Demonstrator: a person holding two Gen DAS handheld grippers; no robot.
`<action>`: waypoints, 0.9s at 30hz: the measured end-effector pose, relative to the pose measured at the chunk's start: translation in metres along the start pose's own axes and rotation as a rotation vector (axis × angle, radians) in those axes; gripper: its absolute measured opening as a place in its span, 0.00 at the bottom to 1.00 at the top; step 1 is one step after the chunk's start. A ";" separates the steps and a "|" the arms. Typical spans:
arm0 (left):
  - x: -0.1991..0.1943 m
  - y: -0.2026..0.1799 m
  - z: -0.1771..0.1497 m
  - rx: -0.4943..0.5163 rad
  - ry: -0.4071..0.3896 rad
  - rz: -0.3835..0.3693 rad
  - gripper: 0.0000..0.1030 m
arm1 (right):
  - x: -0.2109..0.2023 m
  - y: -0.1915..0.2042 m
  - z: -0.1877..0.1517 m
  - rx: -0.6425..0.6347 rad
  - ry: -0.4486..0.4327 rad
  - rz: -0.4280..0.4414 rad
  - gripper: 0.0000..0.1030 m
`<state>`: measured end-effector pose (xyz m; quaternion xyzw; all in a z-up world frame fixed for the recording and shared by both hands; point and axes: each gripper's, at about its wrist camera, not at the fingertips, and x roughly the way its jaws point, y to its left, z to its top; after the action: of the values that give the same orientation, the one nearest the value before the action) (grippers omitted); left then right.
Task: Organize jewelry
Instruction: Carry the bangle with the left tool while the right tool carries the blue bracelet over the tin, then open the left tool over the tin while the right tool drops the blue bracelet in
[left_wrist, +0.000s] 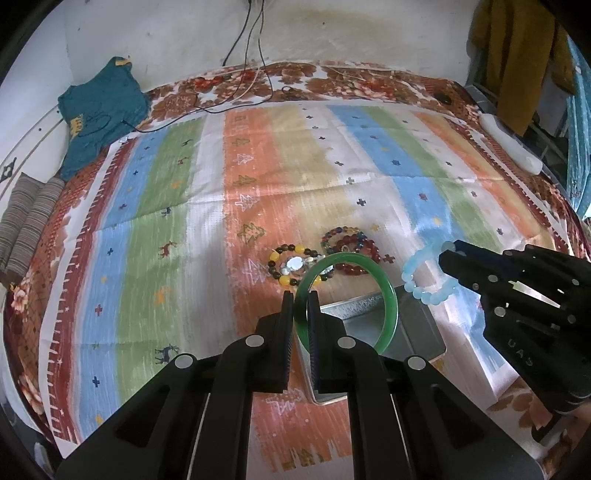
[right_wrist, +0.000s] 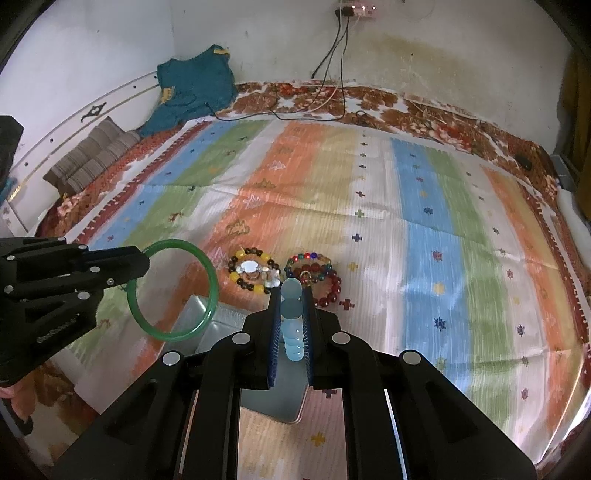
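Note:
My left gripper (left_wrist: 301, 301) is shut on a green jade bangle (left_wrist: 388, 295) and holds it above a grey metal tin (left_wrist: 417, 325). In the right wrist view the bangle (right_wrist: 210, 280) hangs from the left gripper (right_wrist: 142, 264) over the tin (right_wrist: 207, 332). My right gripper (right_wrist: 291, 295) is shut on a light blue bead bracelet (right_wrist: 293, 325), also held above the tin; the left wrist view shows that bracelet (left_wrist: 417, 288) at the right gripper (left_wrist: 448, 254). A yellow and dark bead bracelet (left_wrist: 291, 264) and red and multicoloured bead bracelets (left_wrist: 351, 247) lie on the cloth beyond the tin.
A striped cloth (left_wrist: 258, 166) covers a bed with a floral sheet (left_wrist: 332, 79). A teal garment (left_wrist: 99, 110) and striped cushions (left_wrist: 26, 218) lie at the far left. Cables (left_wrist: 255, 55) hang down the back wall. A white object (left_wrist: 509, 144) lies at the right edge.

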<state>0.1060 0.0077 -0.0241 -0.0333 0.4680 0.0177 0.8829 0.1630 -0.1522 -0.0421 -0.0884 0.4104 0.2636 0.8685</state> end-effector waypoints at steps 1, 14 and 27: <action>-0.001 -0.001 -0.001 0.001 -0.001 -0.002 0.07 | -0.001 0.000 -0.002 0.001 0.003 0.001 0.12; 0.002 -0.010 -0.009 0.019 0.037 0.006 0.16 | 0.001 0.000 -0.013 0.012 0.051 -0.011 0.20; 0.004 0.000 -0.007 -0.008 0.040 0.042 0.29 | 0.008 -0.011 -0.012 0.040 0.083 -0.038 0.39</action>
<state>0.1027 0.0076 -0.0315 -0.0272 0.4860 0.0376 0.8727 0.1653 -0.1629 -0.0567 -0.0895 0.4495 0.2350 0.8572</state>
